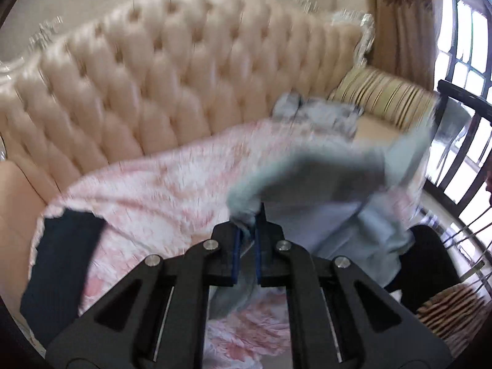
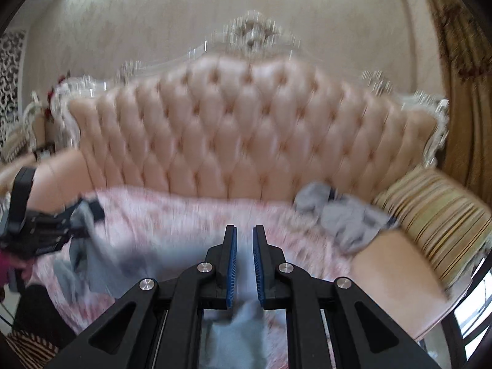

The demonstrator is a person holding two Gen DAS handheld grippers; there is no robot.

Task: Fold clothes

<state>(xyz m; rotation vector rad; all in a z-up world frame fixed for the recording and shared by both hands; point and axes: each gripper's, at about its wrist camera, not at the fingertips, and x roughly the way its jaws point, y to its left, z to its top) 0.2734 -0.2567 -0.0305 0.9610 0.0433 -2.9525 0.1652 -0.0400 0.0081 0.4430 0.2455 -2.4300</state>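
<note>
A light blue garment [image 1: 323, 178] hangs stretched in the air above the sofa, blurred by motion. My left gripper [image 1: 249, 227] is shut on one bunched edge of it. In the right wrist view the same garment [image 2: 101, 255] runs from the left gripper [image 2: 89, 209] down under my right gripper [image 2: 244, 240]. The right gripper's blue pads stand close together with cloth showing between them. A second grey-blue garment [image 2: 347, 218] lies crumpled on the sofa seat by the right arm, also seen in the left wrist view as the crumpled garment [image 1: 316, 110].
A pink floral sheet [image 1: 147, 193] covers the seat of a tufted peach sofa [image 2: 246, 129]. A striped bolster [image 2: 430, 215] lies at its right end. A dark cloth [image 1: 61, 261] lies at the left. Black window bars [image 1: 467, 141] stand on the right.
</note>
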